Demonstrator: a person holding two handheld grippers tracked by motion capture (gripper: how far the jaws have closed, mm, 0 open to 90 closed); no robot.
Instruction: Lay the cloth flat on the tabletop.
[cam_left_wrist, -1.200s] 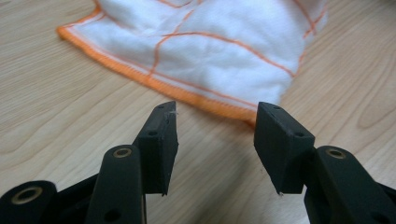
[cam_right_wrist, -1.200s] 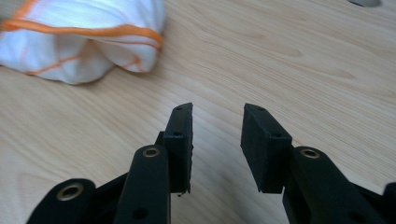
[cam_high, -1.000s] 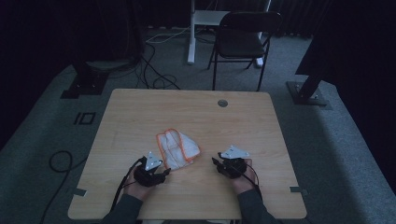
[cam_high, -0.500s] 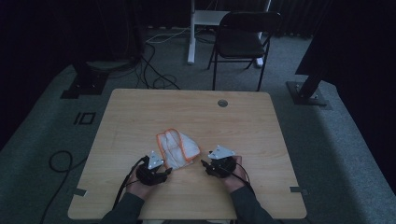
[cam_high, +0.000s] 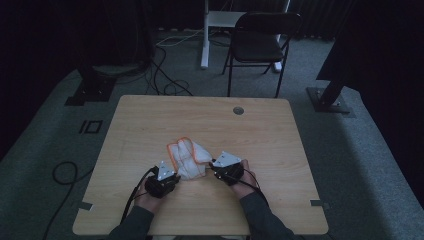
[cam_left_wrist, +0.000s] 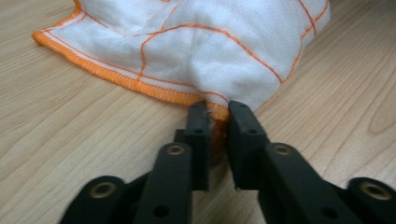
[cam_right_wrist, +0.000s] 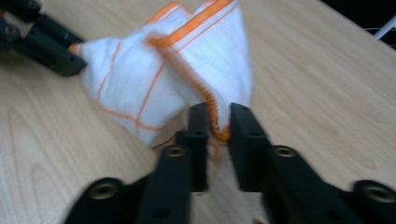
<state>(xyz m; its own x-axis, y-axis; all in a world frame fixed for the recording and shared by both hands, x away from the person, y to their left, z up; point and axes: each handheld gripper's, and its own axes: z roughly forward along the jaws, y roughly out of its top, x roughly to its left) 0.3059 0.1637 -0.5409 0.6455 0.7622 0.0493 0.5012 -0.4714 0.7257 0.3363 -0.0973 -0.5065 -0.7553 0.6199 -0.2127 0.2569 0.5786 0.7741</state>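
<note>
A white cloth (cam_high: 187, 157) with orange stitching and an orange hem lies bunched near the table's front middle. My left gripper (cam_high: 170, 172) sits at its near-left corner, and in the left gripper view the left gripper (cam_left_wrist: 218, 112) is shut on the orange-hemmed edge of the cloth (cam_left_wrist: 201, 51). My right gripper (cam_high: 214, 165) is at the cloth's right side; in the right gripper view the right gripper (cam_right_wrist: 218, 116) is shut on a hemmed corner of the cloth (cam_right_wrist: 159, 74), lifted off the wood. The left gripper's jaws also appear at that view's upper left.
The wooden table (cam_high: 150, 120) has a round cable grommet (cam_high: 238, 110) at its far edge. A black folding chair (cam_high: 260, 45) and a white desk leg (cam_high: 205, 35) stand behind it. Cables (cam_high: 65, 172) lie on the floor at the left.
My right gripper has moved left toward the cloth and now holds its right corner, folding that side over. The left gripper has stayed in place on the near edge.
</note>
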